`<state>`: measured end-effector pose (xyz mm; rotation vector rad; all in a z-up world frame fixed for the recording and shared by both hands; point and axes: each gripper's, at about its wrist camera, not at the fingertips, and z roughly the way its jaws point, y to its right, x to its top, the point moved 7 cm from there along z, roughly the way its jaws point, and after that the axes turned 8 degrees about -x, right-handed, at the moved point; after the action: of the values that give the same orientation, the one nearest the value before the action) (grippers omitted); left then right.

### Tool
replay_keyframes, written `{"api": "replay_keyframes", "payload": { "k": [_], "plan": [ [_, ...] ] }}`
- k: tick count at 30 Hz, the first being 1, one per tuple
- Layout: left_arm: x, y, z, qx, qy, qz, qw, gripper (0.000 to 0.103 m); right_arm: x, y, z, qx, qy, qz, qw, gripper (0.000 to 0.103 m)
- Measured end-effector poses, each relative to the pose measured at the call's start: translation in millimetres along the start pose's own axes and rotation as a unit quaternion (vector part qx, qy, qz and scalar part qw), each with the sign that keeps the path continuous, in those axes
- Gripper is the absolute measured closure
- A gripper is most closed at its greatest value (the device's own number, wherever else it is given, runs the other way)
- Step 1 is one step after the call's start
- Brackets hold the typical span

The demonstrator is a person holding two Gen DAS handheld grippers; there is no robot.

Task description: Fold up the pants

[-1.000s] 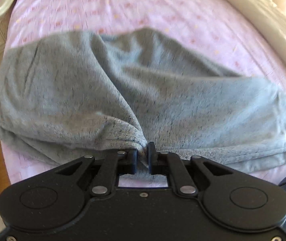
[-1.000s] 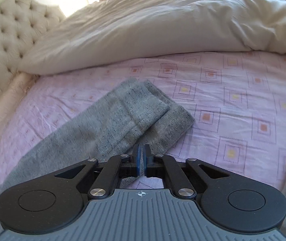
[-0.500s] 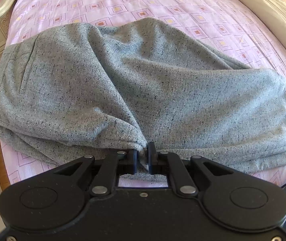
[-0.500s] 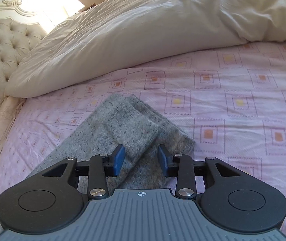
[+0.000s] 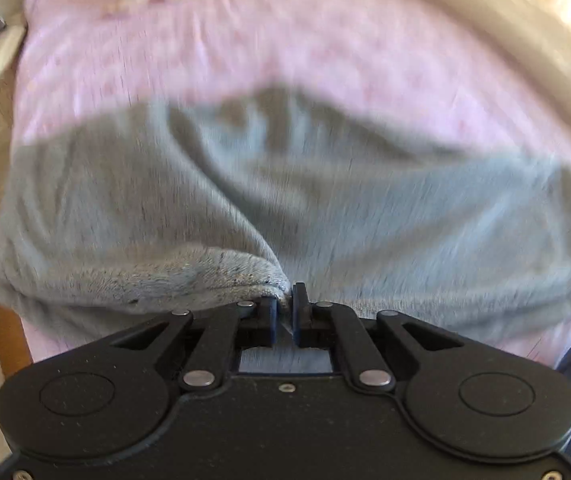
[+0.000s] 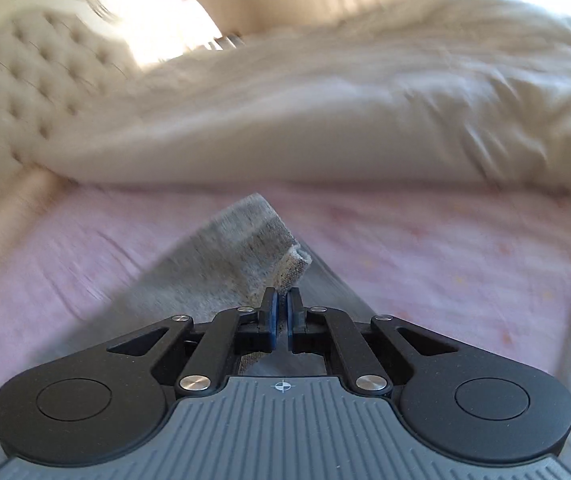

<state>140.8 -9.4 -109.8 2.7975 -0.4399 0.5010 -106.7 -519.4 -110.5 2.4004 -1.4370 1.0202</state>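
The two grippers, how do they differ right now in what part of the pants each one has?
The left gripper pinches a bunched edge at the wide upper part of the grey pants; the right gripper pinches the narrow cuff end, lifted off the pink sheet. The left body is all black, the right has a ribbed grey top. Both are shut on fabric.

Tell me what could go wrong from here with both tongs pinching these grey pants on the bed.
The right tongs have just closed on only the edge of the leg cuff; that thin bite may slip. The left tongs bunch the pants into ridges, so creases could get folded in.
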Motion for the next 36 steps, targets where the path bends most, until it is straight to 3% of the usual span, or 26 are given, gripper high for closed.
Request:
{"api": "replay_keyframes", "payload": {
  "k": [2, 10, 13, 18, 22, 24, 27, 33, 36],
  "plan": [
    [-11.0, -5.3, 16.2, 0.001, -0.017, -0.007, 0.9998, 0.094, -9.3, 8.6, 7.0, -0.001, -0.009, 0.01, 1.0, 0.098],
    [-2.7, -5.6, 6.8, -0.003, 0.001, -0.006, 1.0, 0.094, 4.8, -1.7, -4.0, -0.001, 0.02, -0.031, 0.999, 0.098],
    [2.7, -9.1, -2.7, -0.015, 0.009, -0.011, 0.9998, 0.094, 11.7, 1.5, -1.6, -0.02, 0.026, -0.041, 0.999, 0.098],
    [0.1, -15.6, -12.0, -0.051, 0.011, -0.037, 0.998, 0.093, 2.1, 14.3, 10.0, -0.029, 0.0, -0.005, 1.0, 0.099],
    [-8.4, -4.3, -10.1, -0.028, 0.014, 0.005, 0.9995, 0.092, -6.7, 16.8, 13.5, -0.04, 0.0, -0.005, 0.999, 0.099],
    [-9.5, -6.6, 0.5, -0.027, 0.004, 0.001, 0.9996, 0.091, -8.0, 14.3, 14.9, -0.044, 0.001, -0.006, 0.999, 0.099],
    [-13.9, -13.5, 14.7, -0.03, -0.012, -0.016, 0.9993, 0.086, -7.2, 10.6, 15.9, -0.053, -0.001, -0.018, 0.998, 0.098],
    [-20.0, -23.0, 0.8, -0.022, -0.017, -0.012, 0.9995, 0.063, -5.5, 10.6, 14.5, -0.062, -0.007, -0.026, 0.998, 0.097],
    [-29.0, -37.7, -11.6, -0.024, -0.015, -0.016, 0.9995, 0.063, -4.3, 9.1, 11.9, -0.064, -0.009, -0.027, 0.998, 0.095]
  ]
}}
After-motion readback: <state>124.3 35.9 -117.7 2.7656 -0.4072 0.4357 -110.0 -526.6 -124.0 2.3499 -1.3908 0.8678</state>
